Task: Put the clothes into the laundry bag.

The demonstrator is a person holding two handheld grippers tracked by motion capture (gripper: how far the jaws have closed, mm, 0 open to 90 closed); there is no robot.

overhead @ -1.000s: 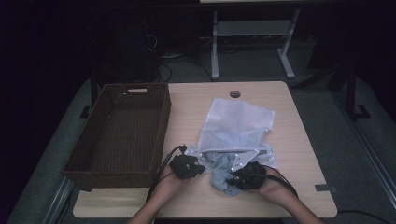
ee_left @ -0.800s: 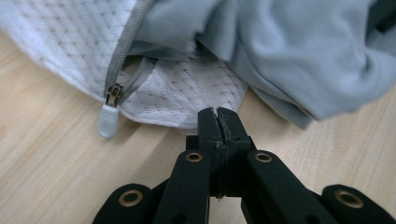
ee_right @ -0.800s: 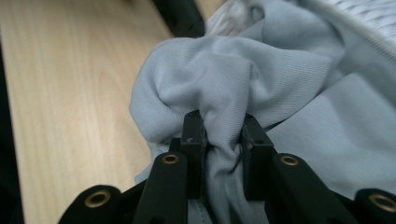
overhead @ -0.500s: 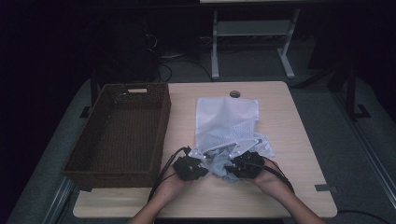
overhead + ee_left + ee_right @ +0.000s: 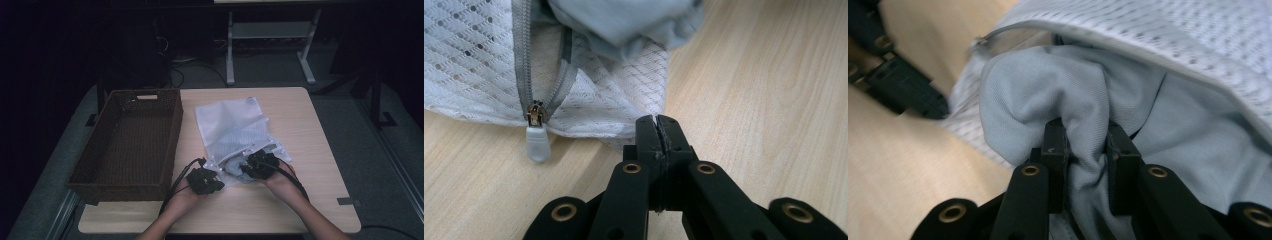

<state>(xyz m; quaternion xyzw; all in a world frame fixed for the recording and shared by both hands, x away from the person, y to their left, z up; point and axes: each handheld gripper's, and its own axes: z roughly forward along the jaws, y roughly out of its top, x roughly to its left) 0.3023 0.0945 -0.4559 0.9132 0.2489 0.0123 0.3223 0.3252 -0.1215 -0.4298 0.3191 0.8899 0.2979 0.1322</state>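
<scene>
A white mesh laundry bag [image 5: 230, 127] lies on the wooden table [image 5: 310, 125], its zipped mouth toward the person. My left gripper [image 5: 212, 181] is shut on the bag's near corner [image 5: 644, 107], the jaws pressed together on the mesh edge. Beside it hangs the grey zipper with its white pull [image 5: 537, 145]. A grey-blue cloth [image 5: 1068, 95] bulges at the bag's open mouth [image 5: 236, 167]. My right gripper [image 5: 1084, 135] is shut on a bunched fold of that cloth, at the bag's opening [image 5: 257, 164]. The mesh bag [image 5: 1158, 35] drapes over the cloth.
A dark brown wicker basket [image 5: 131, 137] stands at the left half of the table, its near wall close to my left hand. A small round disc lies at the table's far edge. A metal stand [image 5: 270, 35] rises behind the table.
The bag has swung so that its far end points up and to the left, and lies flatter. My right gripper with the cloth has moved left, toward the bag's mouth. The left gripper stayed put.
</scene>
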